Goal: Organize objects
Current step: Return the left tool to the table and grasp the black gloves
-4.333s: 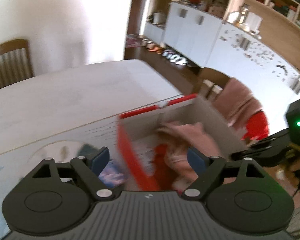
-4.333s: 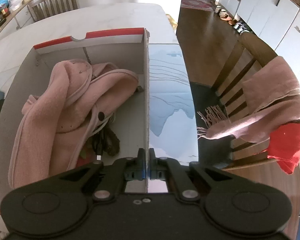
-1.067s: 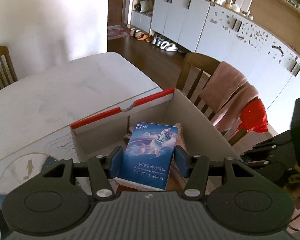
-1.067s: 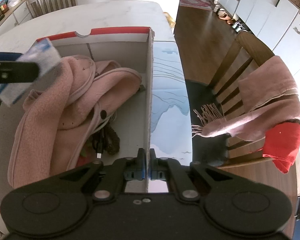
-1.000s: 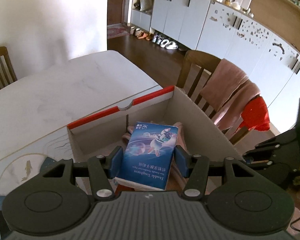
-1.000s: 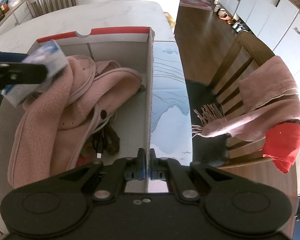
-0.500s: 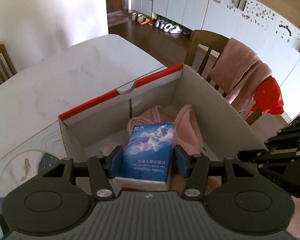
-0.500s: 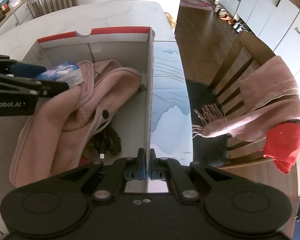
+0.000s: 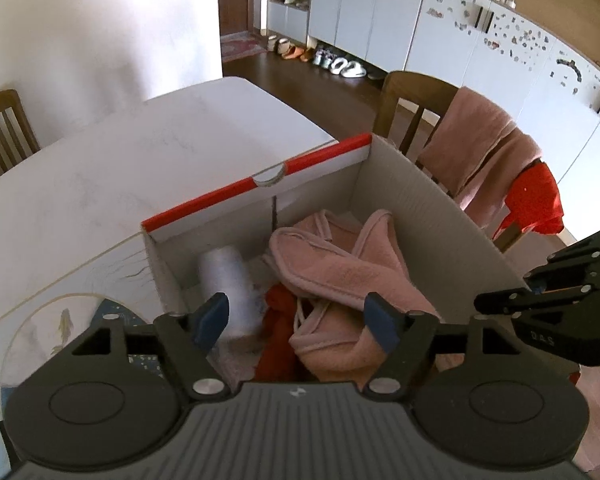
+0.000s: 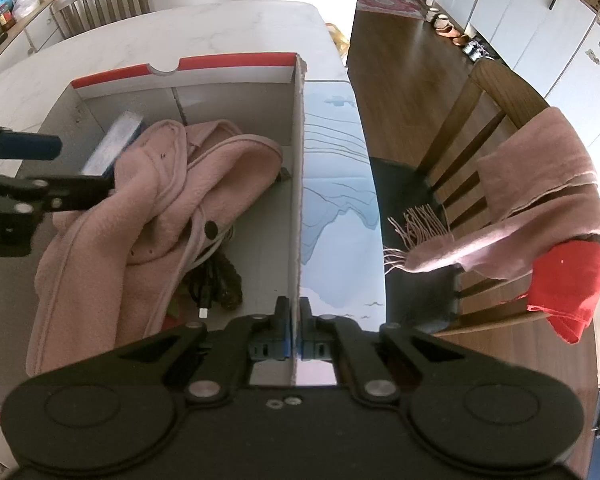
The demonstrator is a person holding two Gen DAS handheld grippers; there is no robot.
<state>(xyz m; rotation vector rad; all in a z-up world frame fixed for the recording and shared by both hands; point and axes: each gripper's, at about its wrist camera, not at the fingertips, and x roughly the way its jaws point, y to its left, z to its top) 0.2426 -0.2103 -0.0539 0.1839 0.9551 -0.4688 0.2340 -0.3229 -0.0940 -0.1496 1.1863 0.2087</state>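
Two grippers: left gripper (image 9: 296, 320) jaws opening, tissue pack (image 10: 114, 142) dropping free into cardboard box (image 10: 298, 184) beside pink garment (image 10: 168, 200); right gripper (image 10: 294, 338) pinches box wall. Next: fetch another item.

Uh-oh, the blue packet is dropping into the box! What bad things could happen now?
1. The blue packet is falling by the box wall, beside the pink garment; it might land on edge or wedge there.
2. The left gripper is opening just above the garment, so its fingers could snag it.
3. The right gripper pinches the box wall; a tug might shift the box.
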